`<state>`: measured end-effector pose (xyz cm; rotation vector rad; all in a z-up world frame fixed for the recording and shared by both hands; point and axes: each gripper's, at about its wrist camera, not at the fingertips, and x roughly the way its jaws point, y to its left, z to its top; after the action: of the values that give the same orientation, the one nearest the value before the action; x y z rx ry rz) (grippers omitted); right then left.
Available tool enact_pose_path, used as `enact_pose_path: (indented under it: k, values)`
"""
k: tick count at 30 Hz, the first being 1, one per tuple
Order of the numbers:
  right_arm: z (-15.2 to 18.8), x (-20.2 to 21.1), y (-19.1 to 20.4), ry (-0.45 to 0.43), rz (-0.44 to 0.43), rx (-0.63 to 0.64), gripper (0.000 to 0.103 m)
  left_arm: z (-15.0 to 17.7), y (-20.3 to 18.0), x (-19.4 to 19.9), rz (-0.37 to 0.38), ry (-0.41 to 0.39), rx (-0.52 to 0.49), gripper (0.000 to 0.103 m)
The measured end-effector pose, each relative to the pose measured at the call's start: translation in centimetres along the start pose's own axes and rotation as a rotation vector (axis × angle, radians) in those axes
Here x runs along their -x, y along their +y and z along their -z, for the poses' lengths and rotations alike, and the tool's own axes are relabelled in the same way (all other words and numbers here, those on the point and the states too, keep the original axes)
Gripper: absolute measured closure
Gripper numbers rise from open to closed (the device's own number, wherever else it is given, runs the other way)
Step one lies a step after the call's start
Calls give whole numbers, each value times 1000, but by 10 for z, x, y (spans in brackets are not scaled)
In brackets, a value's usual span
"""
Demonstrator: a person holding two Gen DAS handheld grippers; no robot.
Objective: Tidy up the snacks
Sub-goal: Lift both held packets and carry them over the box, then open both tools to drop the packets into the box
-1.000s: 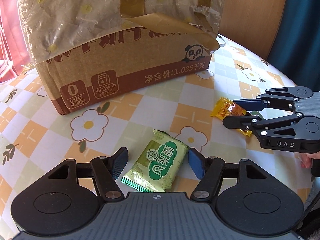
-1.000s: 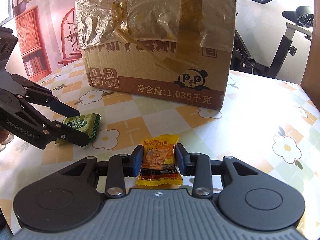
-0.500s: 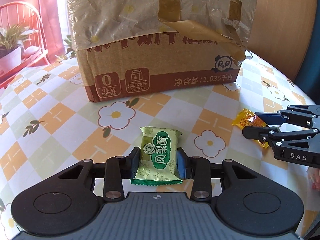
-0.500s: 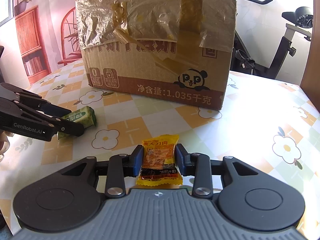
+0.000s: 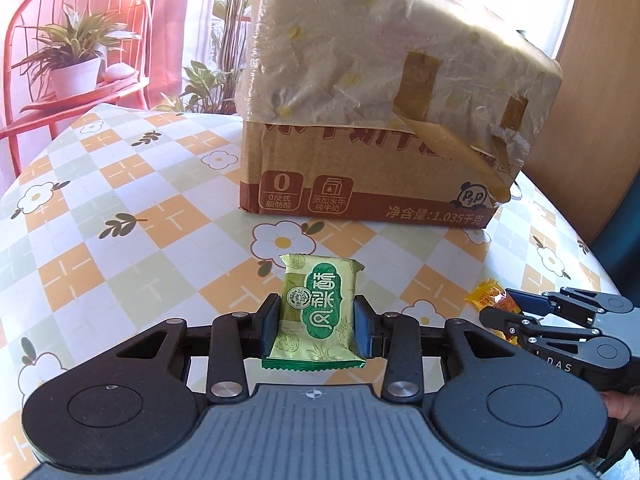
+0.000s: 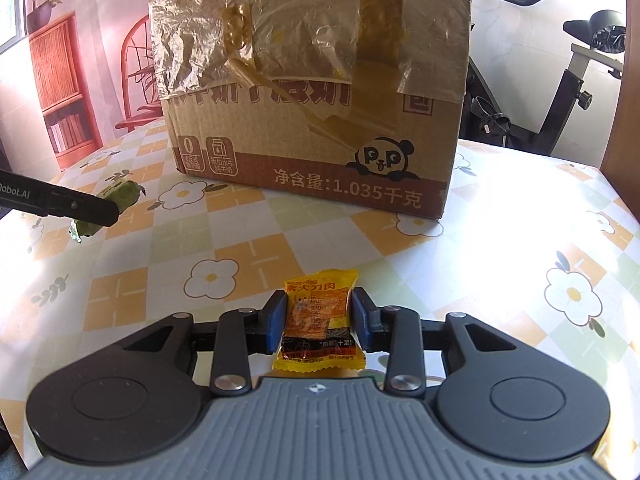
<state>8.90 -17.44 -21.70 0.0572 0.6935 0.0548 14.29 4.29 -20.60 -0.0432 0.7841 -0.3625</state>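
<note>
- The left gripper (image 5: 316, 326) is closed on the green packet (image 5: 318, 312); both pads press the packet's long edges, and its sealed ends stick out front and back.
- The right gripper (image 6: 320, 322) is closed on the yellow packet (image 6: 320, 320) in the same way, pads against both sides.
- In the left wrist view the green packet appears raised clear of the tablecloth (image 5: 120, 240); in the right wrist view I cannot tell whether the yellow packet is lifted or touching the cloth.
- The box (image 6: 320, 100) stands on the table ahead of both grippers, well apart from them. Its top is out of view, so I cannot tell whether it is open.
- Step in hand, as judged: both snacks are grasped and the carry is beginning; neither is yet placed.
- The next move likely calls for lifting each packet above the box rim, bringing it over the opening, then releasing.
- Caution: the crumpled plastic film (image 5: 380, 52) and loose tape (image 5: 448, 144) hanging over the near face could snag a packet on a low approach.
</note>
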Motion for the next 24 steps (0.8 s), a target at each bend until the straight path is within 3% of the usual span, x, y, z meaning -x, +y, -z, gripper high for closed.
enact_pose_path:
  k: [6, 10, 24]
  values:
    - [-11, 14, -16, -44, -4, -101, 67, -22, 5, 26, -5, -81, 33, 63]
    - [-28, 32, -18, -103, -3, -86, 67, -37, 1, 41, 11, -123, 54, 63]
    - [-130, 73, -21, -340, -20, -27, 67, -121, -32, 74, 51, -314, -7, 63]
